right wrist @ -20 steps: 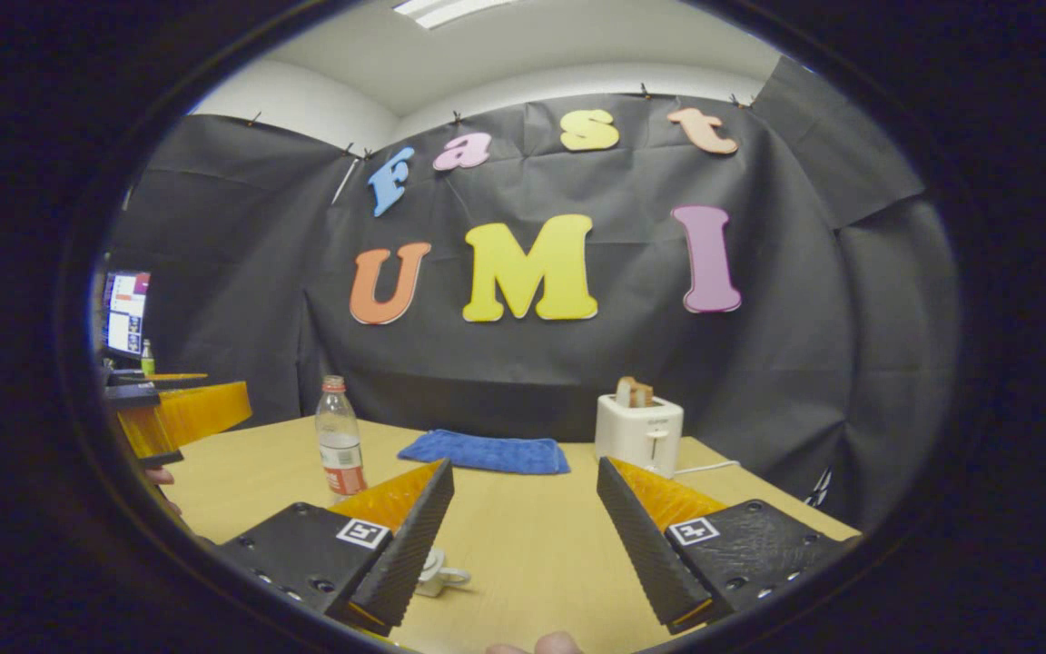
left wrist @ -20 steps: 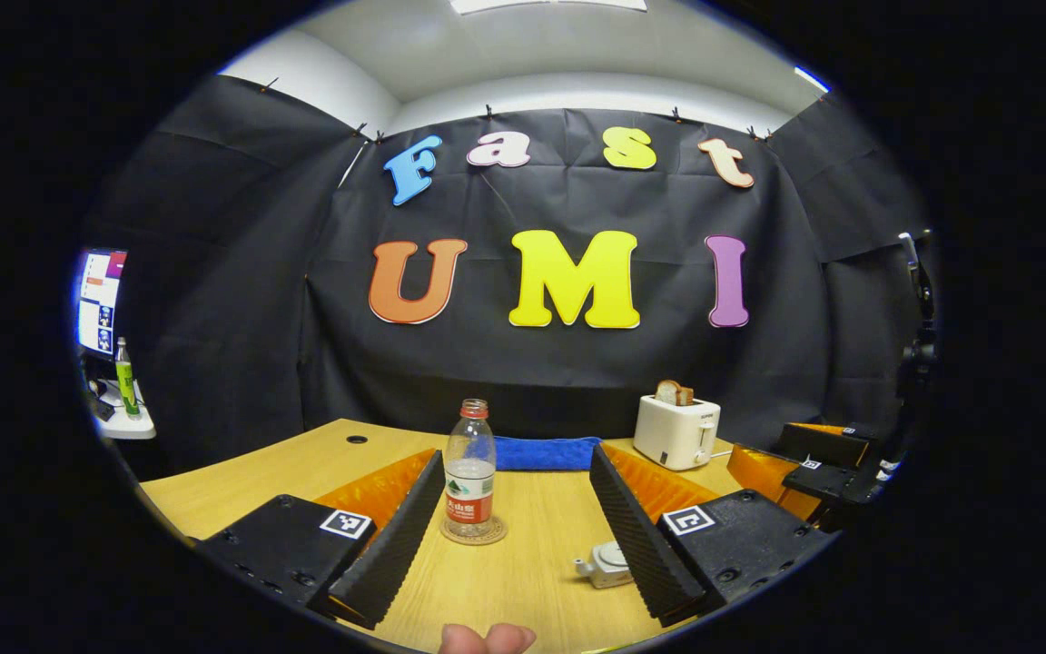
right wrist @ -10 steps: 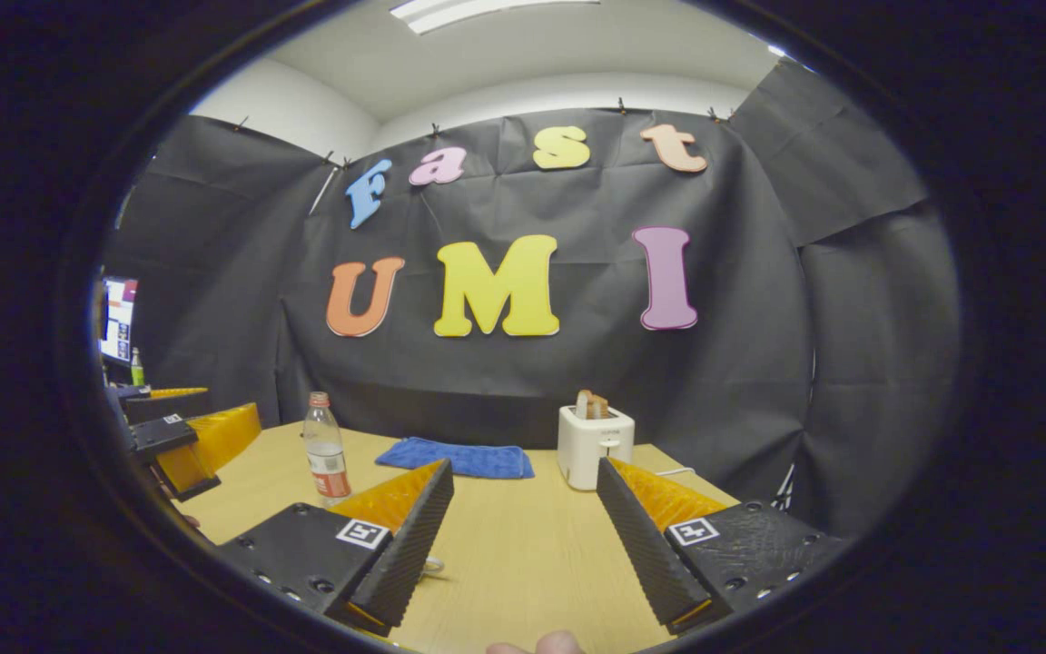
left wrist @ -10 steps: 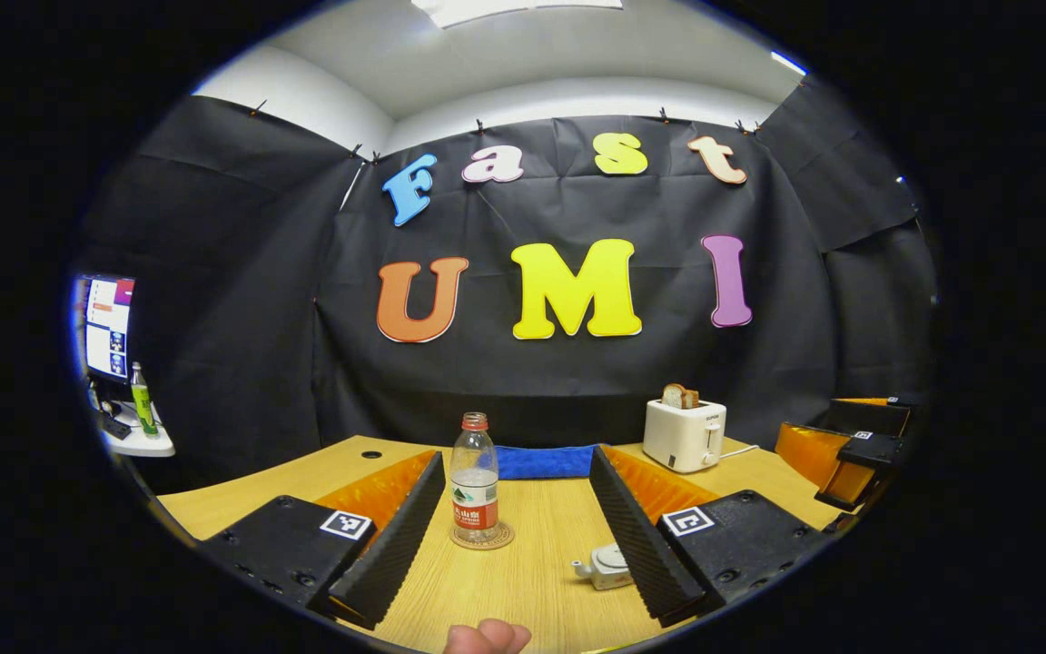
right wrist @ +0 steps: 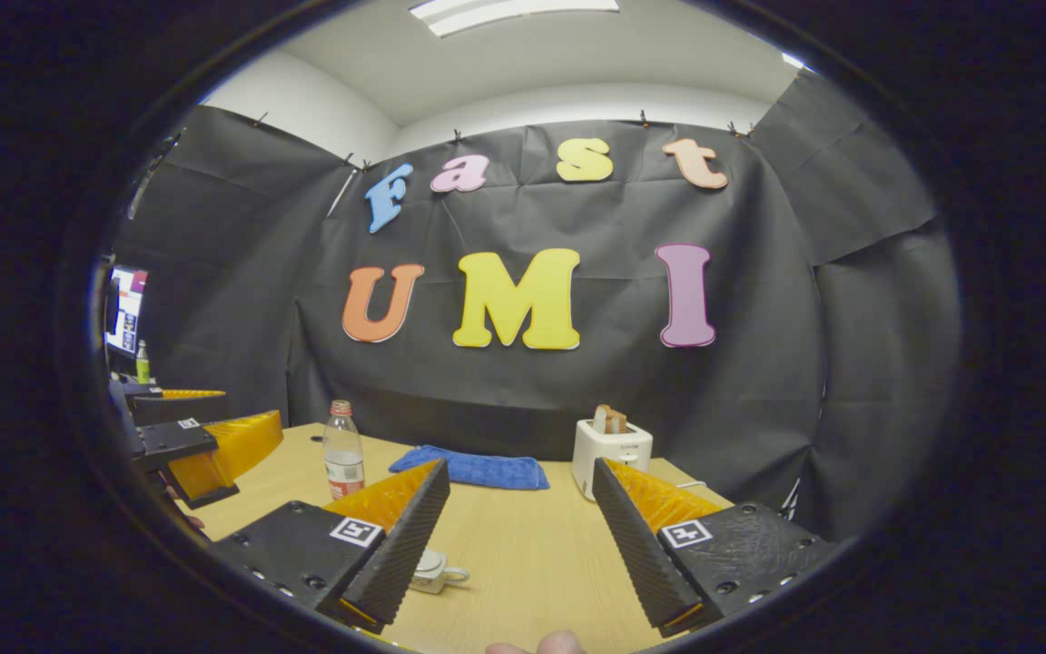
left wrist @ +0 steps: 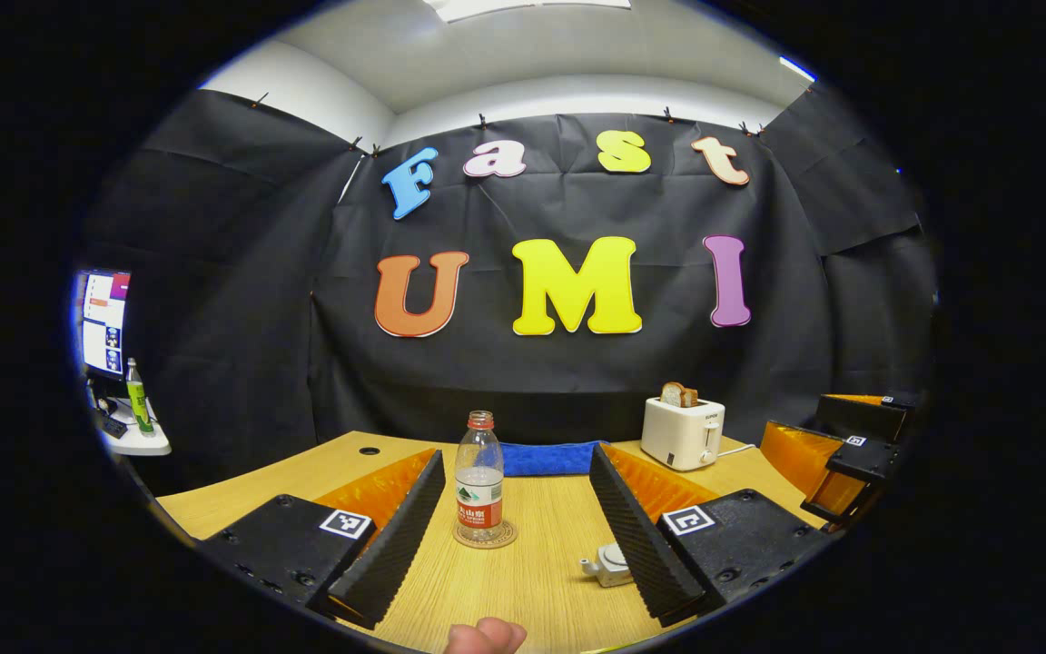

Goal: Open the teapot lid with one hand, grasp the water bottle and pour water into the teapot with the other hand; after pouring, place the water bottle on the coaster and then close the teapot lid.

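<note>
Bottle on its coaster, both grippers empty and held back

Water bottle (left wrist: pixel 478 481) stands upright on the round coaster (left wrist: pixel 485 534), cap on, partly filled, a little left of centre between the left gripper (left wrist: pixel 517 527) fingers and farther off than their tips. The teapot (left wrist: pixel 610 565), small and white with its lid seated, sits nearer and to the right, half hidden behind that gripper's right finger. In the right gripper view it lies low on the near left, just beside the left finger of the right gripper (right wrist: pixel 520 536).

Both pairs of jaws stand wide apart and hold nothing. Judging by this, either the task is already finished or nothing has begun; the pictures alone do not settle which. If it is the start, the next move calls for one gripper to drop onto the lid knob while the other lines up on the bottle's waist.

The wooden surface (left wrist: pixel 532 581) also carries a folded blue cloth (right wrist: pixel 473 470) at the far edge and a white toaster (left wrist: pixel 682 432) with bread at far right. Black cloth walls the booth; a monitor (left wrist: pixel 103 321) glows at far left.
</note>
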Tool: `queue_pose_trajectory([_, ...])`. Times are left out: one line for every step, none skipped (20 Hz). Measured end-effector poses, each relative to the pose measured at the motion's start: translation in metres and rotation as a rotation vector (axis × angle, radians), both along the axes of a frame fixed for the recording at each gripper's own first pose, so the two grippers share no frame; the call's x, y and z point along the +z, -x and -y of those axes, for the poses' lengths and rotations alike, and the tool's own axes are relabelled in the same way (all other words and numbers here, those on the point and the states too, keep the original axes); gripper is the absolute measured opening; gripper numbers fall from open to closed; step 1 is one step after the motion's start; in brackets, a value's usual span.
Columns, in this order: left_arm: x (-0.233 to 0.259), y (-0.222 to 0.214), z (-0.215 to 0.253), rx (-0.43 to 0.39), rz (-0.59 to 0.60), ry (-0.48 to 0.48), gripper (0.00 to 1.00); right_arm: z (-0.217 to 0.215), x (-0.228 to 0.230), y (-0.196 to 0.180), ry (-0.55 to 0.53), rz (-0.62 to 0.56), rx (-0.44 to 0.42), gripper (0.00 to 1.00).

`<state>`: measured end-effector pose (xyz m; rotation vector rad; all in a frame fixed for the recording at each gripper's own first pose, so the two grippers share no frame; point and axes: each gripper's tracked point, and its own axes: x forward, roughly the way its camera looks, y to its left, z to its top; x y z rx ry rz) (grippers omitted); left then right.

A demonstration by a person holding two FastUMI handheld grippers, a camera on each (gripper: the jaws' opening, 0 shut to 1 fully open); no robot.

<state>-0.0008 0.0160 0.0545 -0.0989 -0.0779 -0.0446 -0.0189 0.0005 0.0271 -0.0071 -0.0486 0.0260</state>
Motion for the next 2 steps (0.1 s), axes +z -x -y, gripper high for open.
queue_pose_trajectory([0.0033,0.0009,-0.001,0.001,0.007,-0.001,1.0,0.0012,0.0005,0.0002,0.001,-0.001,-0.003,0.95])
queue_pose_trajectory([0.0029,0.0019,-0.0012,-0.001,0.013,-0.002,1.0,0.0009,0.0013,-0.0003,0.001,-0.001,-0.004,0.95])
